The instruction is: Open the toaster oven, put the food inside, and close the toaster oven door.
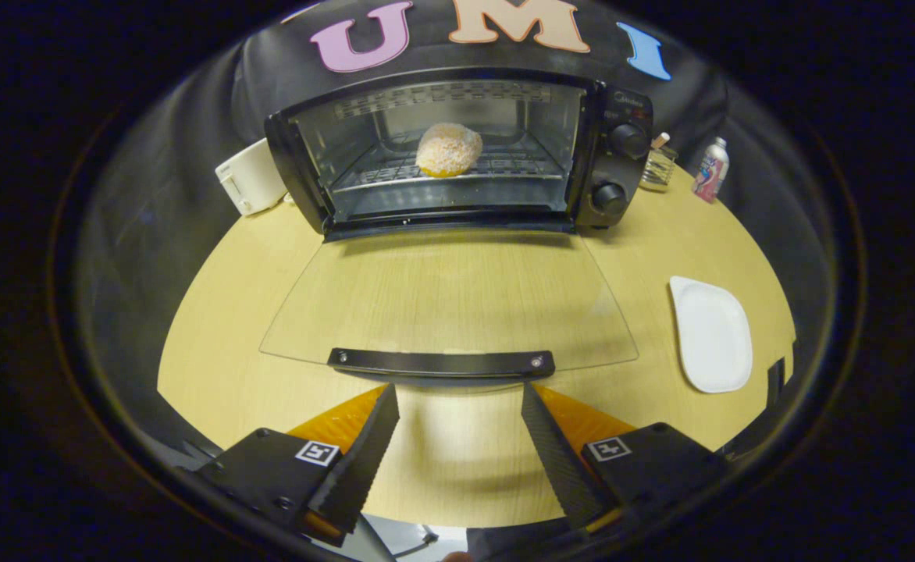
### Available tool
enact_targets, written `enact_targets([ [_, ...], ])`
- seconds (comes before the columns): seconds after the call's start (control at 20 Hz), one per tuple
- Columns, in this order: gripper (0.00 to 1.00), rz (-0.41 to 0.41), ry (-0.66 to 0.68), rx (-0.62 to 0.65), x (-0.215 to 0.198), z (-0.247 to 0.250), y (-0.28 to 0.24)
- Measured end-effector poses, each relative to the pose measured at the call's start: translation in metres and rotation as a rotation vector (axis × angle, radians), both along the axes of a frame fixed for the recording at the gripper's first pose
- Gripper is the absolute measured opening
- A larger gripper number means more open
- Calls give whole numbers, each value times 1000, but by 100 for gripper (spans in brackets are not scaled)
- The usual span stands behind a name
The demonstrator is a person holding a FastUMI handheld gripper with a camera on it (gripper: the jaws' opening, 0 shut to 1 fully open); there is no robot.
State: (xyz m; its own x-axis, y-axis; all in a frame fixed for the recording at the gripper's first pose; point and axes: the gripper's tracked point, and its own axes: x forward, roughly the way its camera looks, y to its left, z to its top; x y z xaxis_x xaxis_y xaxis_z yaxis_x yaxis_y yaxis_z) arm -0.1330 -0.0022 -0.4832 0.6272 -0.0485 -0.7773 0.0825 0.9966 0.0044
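A black toaster oven stands at the back of the wooden table. Its glass door lies fully folded down, flat toward me, with a black handle bar along its near edge. Inside, a round sugared bun rests on the wire rack. My gripper is open, with nothing between its fingers. The fingertips sit just short of the door handle, slightly below it, one toward each end.
A white empty plate lies on the table to the right of the door. A white appliance stands left of the oven. A glass jar and a small bottle stand to the oven's right at the back.
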Motion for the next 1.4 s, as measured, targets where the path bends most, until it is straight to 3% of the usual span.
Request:
enact_targets([
  [0.45, 98, -7, -138, -4, 23, 60, -2],
  [0.9, 98, -46, -326, 55, 81, 132, 1],
  [1.4, 98, -73, -410, 78, 138, 163, 4],
])
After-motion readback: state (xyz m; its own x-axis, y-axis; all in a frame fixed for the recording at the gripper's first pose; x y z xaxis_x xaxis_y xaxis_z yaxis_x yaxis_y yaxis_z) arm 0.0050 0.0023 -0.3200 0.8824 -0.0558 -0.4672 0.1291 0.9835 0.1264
